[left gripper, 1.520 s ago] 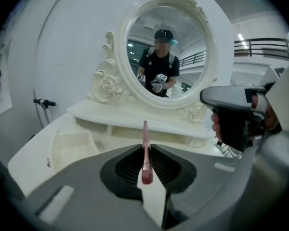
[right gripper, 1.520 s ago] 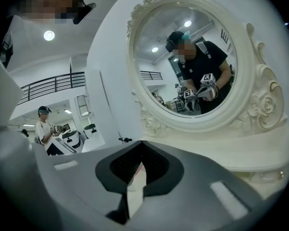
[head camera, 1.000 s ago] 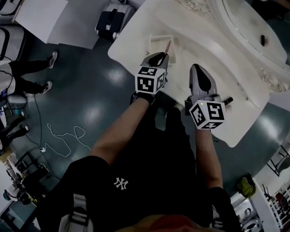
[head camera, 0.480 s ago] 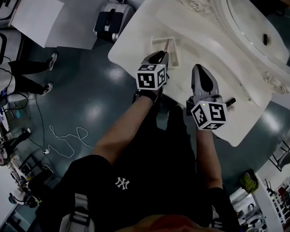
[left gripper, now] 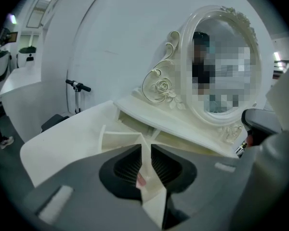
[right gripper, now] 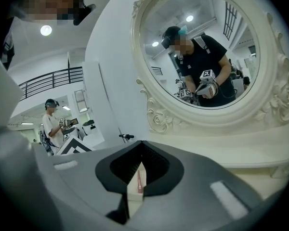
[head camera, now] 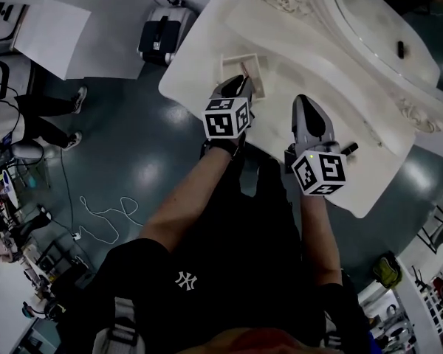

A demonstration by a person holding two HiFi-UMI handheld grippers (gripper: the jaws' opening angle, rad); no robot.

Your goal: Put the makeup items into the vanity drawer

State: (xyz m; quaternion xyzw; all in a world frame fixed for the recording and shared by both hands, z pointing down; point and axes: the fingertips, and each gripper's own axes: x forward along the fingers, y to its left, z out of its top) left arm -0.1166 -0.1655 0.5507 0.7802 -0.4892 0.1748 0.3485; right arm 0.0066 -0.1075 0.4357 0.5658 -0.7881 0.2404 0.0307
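I'm at the drop-off. My left gripper (head camera: 241,84) seems to pinch a slim pink makeup stick (head camera: 244,71) just ahead of its jaws, over the open vanity drawer (head camera: 226,66). Next I'd spread them. The right gripper (head camera: 303,102) has its jaws nearly together, and a dark item (head camera: 350,149) lies behind it.

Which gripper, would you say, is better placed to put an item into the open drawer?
Left. The left gripper points at the drawer with a pink item between its jaws. The right gripper stands farther off, over the vanity top.
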